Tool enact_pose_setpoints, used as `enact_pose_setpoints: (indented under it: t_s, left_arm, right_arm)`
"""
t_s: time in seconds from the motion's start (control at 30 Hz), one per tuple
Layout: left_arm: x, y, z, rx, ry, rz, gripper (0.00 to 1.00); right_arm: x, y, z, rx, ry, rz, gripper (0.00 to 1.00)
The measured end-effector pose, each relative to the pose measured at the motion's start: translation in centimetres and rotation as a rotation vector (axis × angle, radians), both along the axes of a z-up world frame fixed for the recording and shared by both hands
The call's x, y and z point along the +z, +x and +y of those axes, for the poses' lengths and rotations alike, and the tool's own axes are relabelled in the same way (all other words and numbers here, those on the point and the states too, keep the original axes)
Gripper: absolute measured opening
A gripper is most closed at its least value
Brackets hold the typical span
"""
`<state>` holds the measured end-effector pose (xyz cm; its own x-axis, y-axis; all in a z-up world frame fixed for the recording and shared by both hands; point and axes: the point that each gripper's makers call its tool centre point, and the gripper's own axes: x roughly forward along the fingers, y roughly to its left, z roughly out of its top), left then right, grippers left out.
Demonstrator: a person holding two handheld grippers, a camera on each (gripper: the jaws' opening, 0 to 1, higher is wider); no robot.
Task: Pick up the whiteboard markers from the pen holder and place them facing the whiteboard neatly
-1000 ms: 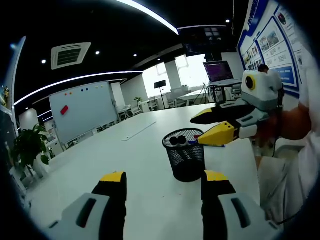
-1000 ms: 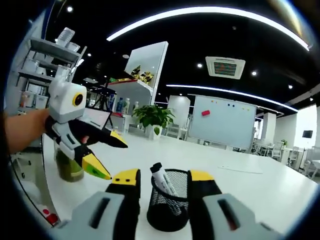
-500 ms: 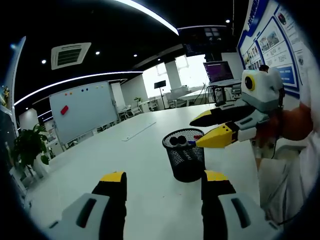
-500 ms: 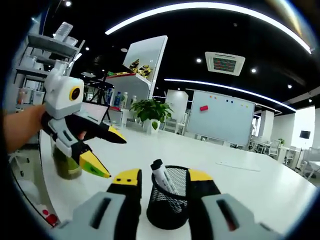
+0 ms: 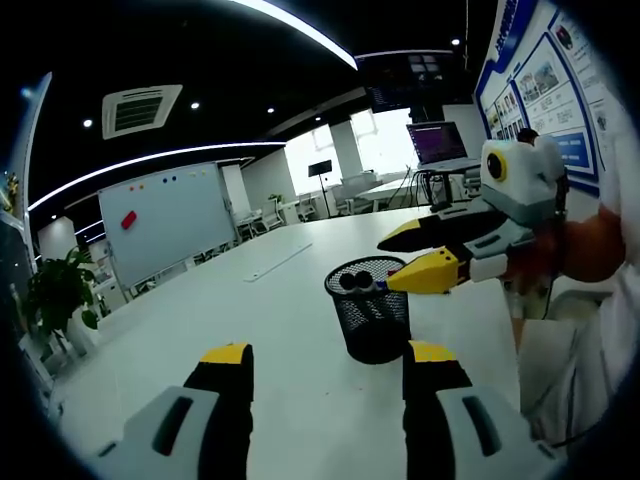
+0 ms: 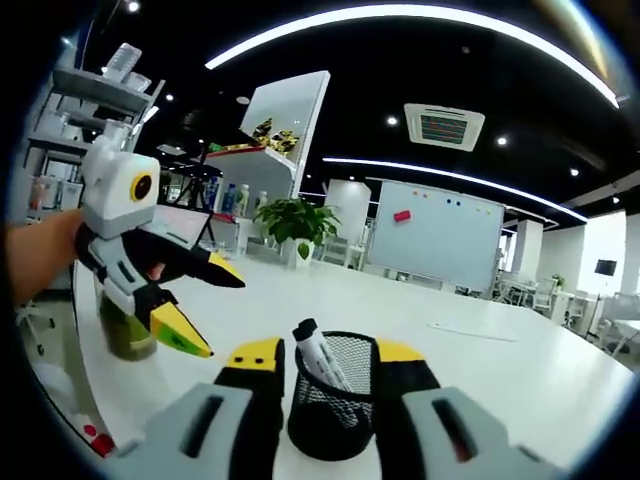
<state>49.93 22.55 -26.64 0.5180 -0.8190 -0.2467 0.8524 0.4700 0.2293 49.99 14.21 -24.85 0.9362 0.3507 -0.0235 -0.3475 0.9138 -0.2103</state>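
A black wire-mesh metal pen holder (image 5: 373, 318) stands on a smooth, faintly glossy white table (image 5: 280, 330).

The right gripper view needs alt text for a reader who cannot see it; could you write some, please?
The right tool, open, brackets a black mesh holder with markers on a white table. The left tool, open, hangs beside it; a whiteboard stands behind.

I find no legible text: the blue-and-white wall posters (image 5: 540, 80) carry printing too small and blurred to read, and the whiteboard (image 6: 436, 242) bears only coloured magnets, no writing.
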Motion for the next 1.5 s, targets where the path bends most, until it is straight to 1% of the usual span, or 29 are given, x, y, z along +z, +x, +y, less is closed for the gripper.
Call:
enact_pose_setpoints:
  t_s: [0.37,0.6,0.77,0.87,0.97,1.33,1.43,1.5]
  left_arm:
    - [0.0,0.1,0.0,0.001,0.0,0.0,0.62]
    - [0.0,0.2,0.0,0.0,-0.001,-0.001,0.62]
    - [0.0,0.2,0.0,0.001,0.0,-0.001,0.62]
    - [0.0,0.2,0.0,0.0,-0.001,-0.001,0.62]
    - [0.0,0.2,0.0,0.001,-0.001,-0.001,0.62]
    - [0.1,0.2,0.0,0.0,-0.002,-0.001,0.62]
    - [0.1,0.2,0.0,0.0,-0.003,-0.001,0.62]
    - [0.1,0.2,0.0,0.0,-0.004,-0.001,0.62]
  right_arm:
    - [0.2,-0.1,-1.0,-0.023,0.007,-0.004,0.33]
    - [-0.3,-0.2,-0.5,-0.016,0.002,0.007,0.33]
    - [-0.2,0.0,-0.8,-0.035,-0.013,-0.014,0.31]
    - [-0.2,0.1,-0.3,-0.019,-0.01,-0.017,0.31]
    - [-0.2,0.1,0.5,0.002,-0.029,-0.028,0.31]
    - [-0.6,1.1,1.7,0.008,-0.031,-0.023,0.29]
    - [-0.4,1.3,1.9,0.014,-0.072,-0.042,0.24]
    - [-0.2,1.5,1.9,0.014,-0.082,-0.048,0.24]
